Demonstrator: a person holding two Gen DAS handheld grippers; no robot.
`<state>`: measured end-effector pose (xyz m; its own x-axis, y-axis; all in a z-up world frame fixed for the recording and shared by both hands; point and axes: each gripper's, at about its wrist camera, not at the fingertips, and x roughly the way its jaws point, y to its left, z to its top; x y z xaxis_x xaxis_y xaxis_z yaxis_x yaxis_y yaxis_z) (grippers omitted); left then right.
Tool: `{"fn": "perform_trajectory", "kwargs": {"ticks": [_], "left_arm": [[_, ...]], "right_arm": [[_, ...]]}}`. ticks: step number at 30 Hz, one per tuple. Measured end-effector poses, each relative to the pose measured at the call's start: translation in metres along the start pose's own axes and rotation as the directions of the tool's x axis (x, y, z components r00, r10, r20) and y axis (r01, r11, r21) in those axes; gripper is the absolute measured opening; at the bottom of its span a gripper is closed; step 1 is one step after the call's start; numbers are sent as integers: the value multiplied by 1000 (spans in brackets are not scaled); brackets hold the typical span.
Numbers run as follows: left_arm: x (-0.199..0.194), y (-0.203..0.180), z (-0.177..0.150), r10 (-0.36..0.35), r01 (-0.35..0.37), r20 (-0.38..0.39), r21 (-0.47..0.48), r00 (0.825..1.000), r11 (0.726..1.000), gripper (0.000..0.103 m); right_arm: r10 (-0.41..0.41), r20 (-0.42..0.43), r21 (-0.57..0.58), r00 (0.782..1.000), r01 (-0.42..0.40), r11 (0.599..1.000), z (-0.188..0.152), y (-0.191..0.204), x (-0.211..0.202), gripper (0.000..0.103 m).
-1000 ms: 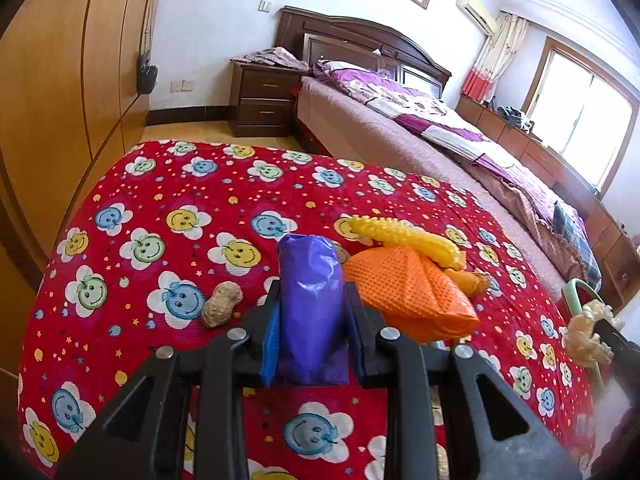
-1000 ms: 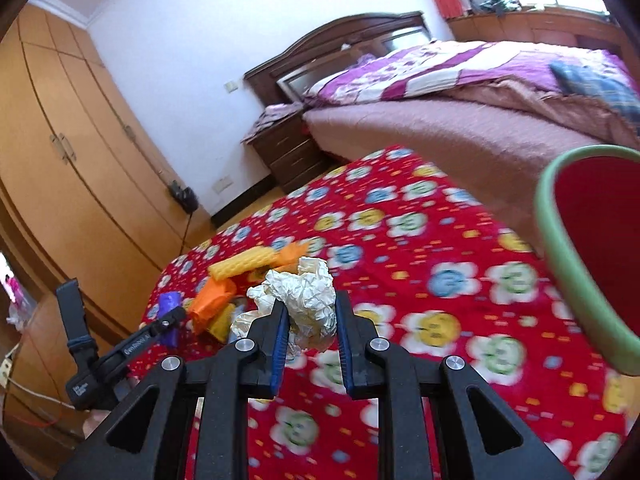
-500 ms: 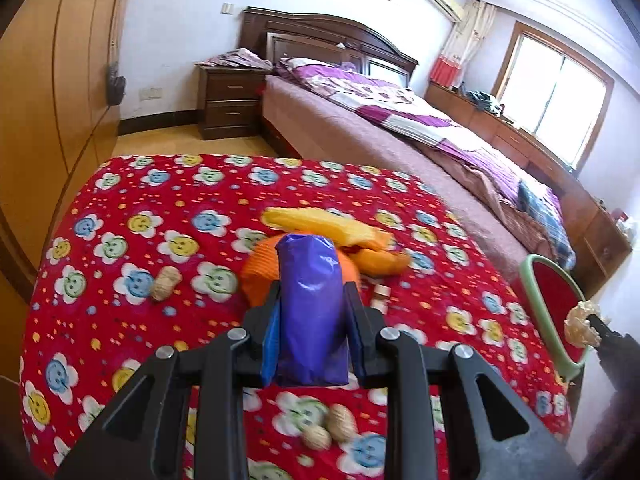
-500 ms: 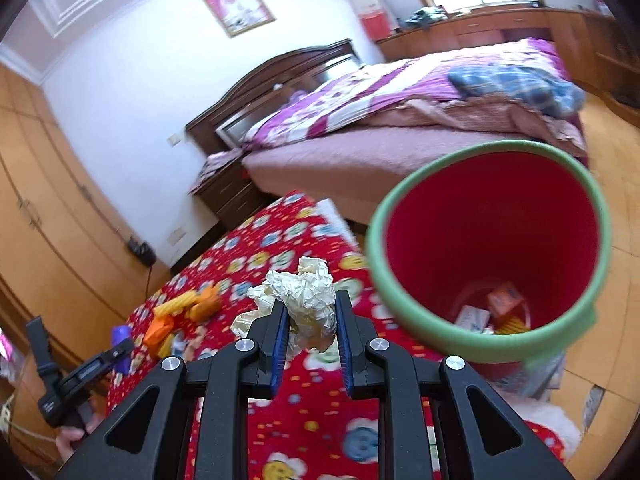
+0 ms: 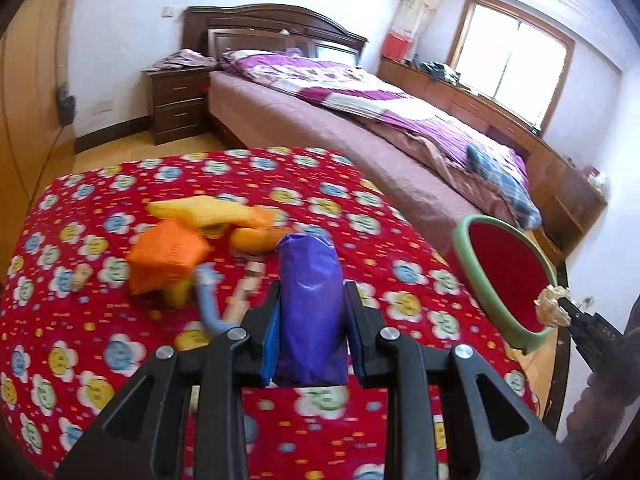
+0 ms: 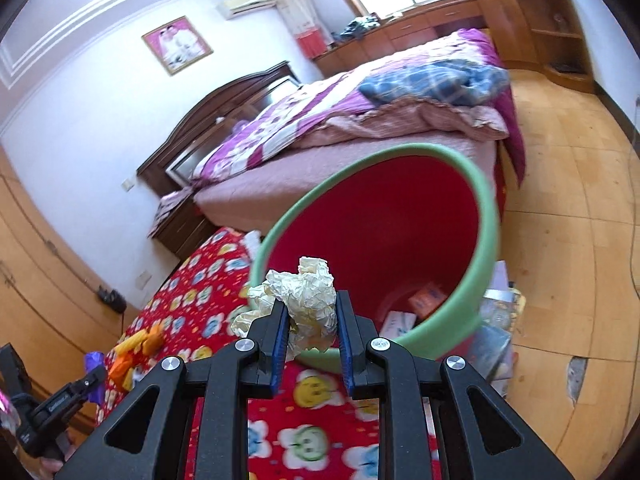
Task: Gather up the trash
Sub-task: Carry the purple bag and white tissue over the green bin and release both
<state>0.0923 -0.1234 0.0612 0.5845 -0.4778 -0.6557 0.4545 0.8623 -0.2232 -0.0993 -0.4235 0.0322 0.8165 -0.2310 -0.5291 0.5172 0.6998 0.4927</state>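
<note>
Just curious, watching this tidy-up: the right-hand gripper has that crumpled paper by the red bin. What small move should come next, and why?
Probably carry it a little further over the opening, then let go. The right gripper is shut on the crumpled paper, which hangs at the green rim of the bin, roughly above its near edge. Released now, it might fall outside.

Your purple wrapper (image 5: 310, 308) stands upright, pinched on both sides, above the red smiley cloth. Your crumpled cream paper ball (image 6: 306, 304) is likewise pinched, at the near rim of the bin (image 6: 486, 216): red inside, green rim, small packets at its bottom. Orange and yellow wrappers (image 5: 200, 236) lie on the cloth.
</note>
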Motion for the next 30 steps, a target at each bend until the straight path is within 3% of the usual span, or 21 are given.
{"fn": "perform_trajectory", "kwargs": {"ticks": [8,18,22,30], "left_arm": [[16,-56,-1,-74,78,-51,70,996,995,29],[28,-112,6,-116,128,-80,162,990,979,29],[32,-133,6,-128,143,-88,202,988,969,29],[50,-169,-1,-162,190,-127,249,979,950,29]], "right_arm": [[-39,24,44,999,38,998,5,-30,-7,24],[-3,4,55,1000,3,998,3,-45,-6,34],[19,16,69,1000,-20,997,4,-51,-7,47],[38,46,72,998,-41,997,9,-58,-10,56]]}}
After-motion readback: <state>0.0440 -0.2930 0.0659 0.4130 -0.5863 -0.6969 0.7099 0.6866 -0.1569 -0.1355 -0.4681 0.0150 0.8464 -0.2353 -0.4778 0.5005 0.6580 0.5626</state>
